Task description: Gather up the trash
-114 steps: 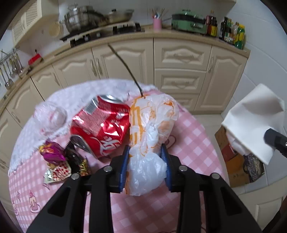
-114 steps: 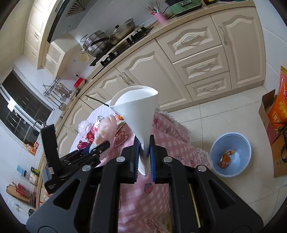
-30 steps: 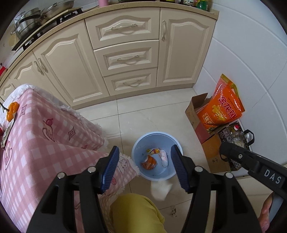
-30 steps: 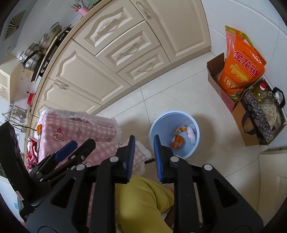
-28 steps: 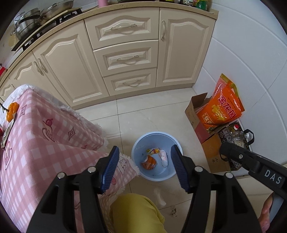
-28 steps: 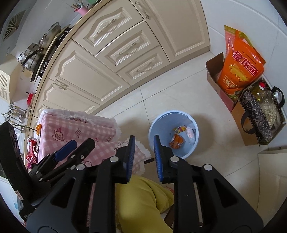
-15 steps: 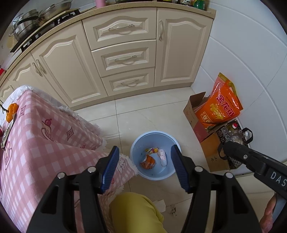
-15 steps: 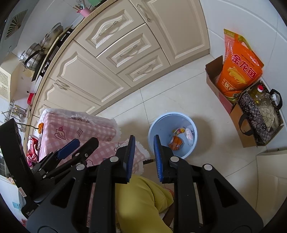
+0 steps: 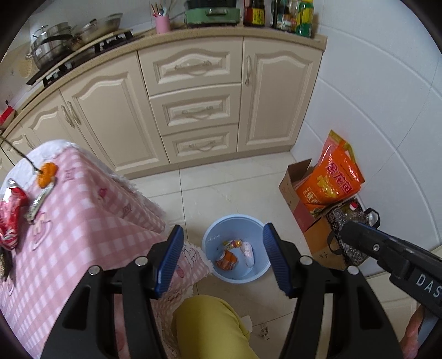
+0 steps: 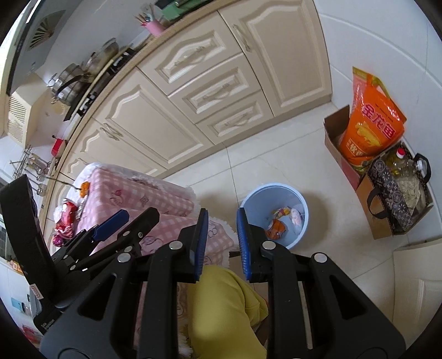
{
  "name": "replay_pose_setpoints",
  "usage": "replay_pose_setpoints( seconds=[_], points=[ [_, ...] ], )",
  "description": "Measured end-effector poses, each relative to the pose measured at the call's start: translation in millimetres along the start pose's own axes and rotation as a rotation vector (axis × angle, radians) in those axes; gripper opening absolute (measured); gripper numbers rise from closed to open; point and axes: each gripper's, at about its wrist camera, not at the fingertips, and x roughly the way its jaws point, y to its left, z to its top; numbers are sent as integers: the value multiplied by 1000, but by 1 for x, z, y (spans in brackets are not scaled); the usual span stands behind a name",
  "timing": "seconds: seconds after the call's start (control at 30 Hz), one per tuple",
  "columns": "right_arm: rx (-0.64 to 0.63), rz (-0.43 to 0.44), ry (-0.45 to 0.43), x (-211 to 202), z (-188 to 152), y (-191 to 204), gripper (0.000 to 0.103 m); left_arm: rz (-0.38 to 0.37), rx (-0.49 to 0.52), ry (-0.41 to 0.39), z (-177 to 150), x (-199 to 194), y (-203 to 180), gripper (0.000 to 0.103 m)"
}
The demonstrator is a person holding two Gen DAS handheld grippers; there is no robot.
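— Are both tools empty?
— Yes: the left tool [image 9: 222, 254] gapes wide, the right tool [image 10: 219, 243] stands slightly parted.
— The trash?
— Wrappers [image 9: 230, 255] lie in the blue bin [image 9: 221, 229] on the floor; a red can [image 9: 9, 218] lies near the counter's [image 9: 83, 221] left edge.

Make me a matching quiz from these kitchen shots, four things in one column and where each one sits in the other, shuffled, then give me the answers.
Things:
1. blue bin
2. crushed red can
3. orange bag
4. pink cup

Places:
A. on the countertop
B. on the floor beside the table
C. standing in a cardboard box
D. on the pink checked tablecloth

Pairs: 1-B, 2-D, 3-C, 4-A
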Motion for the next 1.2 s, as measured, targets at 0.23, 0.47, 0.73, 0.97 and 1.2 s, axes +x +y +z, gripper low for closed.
replay_pose_setpoints(
  seconds=[0.23, 0.47, 0.73, 0.97, 1.2],
  points=[
    [-68, 12, -79, -33, -13, 37, 52, 4, -28, -84, -7, -45, 17, 59],
    [-149, 44, -123, -54, -28, 79, 55, 19, -77, -174, -21, -93, 50, 59],
    [-246, 98, -136, -58, -48, 135, 62, 71, -140, -234, -40, -135, 100, 59],
    [-329, 139, -93, -42, -64, 184, 65, 130, -231, -263, -60, -158, 152, 61],
    [-407, 176, -28, -12, -80, 234, 66, 194, -312, -253, -83, -166, 209, 64]
  ],
)
